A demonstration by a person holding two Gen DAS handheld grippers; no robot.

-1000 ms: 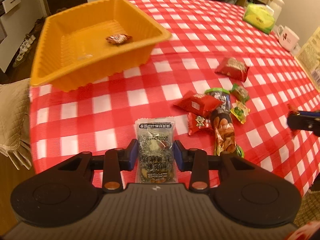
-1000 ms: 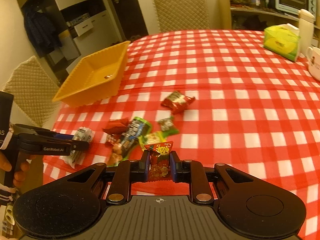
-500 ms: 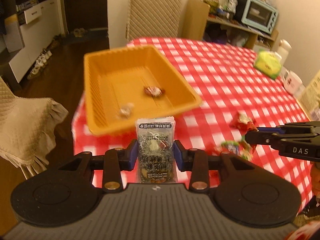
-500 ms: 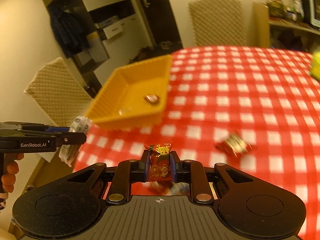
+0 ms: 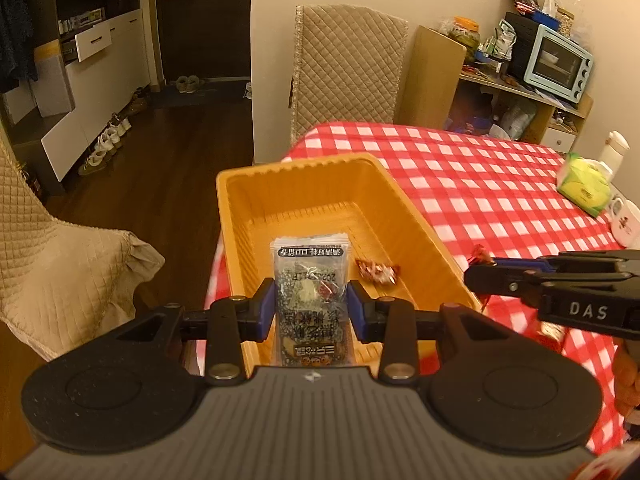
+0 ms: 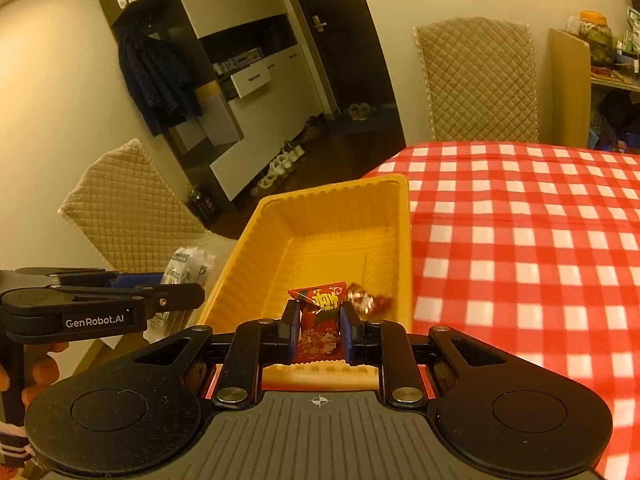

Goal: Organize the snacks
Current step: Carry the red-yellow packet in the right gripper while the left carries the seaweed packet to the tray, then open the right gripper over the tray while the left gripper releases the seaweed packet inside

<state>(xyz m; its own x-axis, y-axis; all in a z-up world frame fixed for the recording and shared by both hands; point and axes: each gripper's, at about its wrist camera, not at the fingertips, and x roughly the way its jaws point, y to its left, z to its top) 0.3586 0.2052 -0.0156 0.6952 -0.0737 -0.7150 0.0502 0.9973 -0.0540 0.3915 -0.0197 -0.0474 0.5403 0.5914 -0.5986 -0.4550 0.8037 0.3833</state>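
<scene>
In the left wrist view, the left claw (image 5: 311, 306) is closed on a clear nut packet (image 5: 309, 280), which stands upright between the blue pads and is held over the near part of the orange tray (image 5: 404, 196). I think it is kept there so that it can simply drop inside when the pads open. One small wrapped candy (image 5: 378, 272) already lies on the tray floor, a little to the right of the packet. The right claw (image 5: 480, 276) comes in from the right side, near the tray's right wall, with a bit of red wrapper at its tip. The tray sits at the edge of the surface (image 5: 480, 184), which has a red and white checked cloth. In the right wrist view, the right claw (image 6: 319, 326) is closed on a red snack packet (image 6: 320, 326), also upright, just over the near rim of the tray (image 6: 256, 224). The candy (image 6: 366, 302) lies just beyond it. The left claw (image 6: 188, 296) waits at the tray's left side with the nut packet (image 6: 188, 268). Both snacks look ready for release.
</scene>
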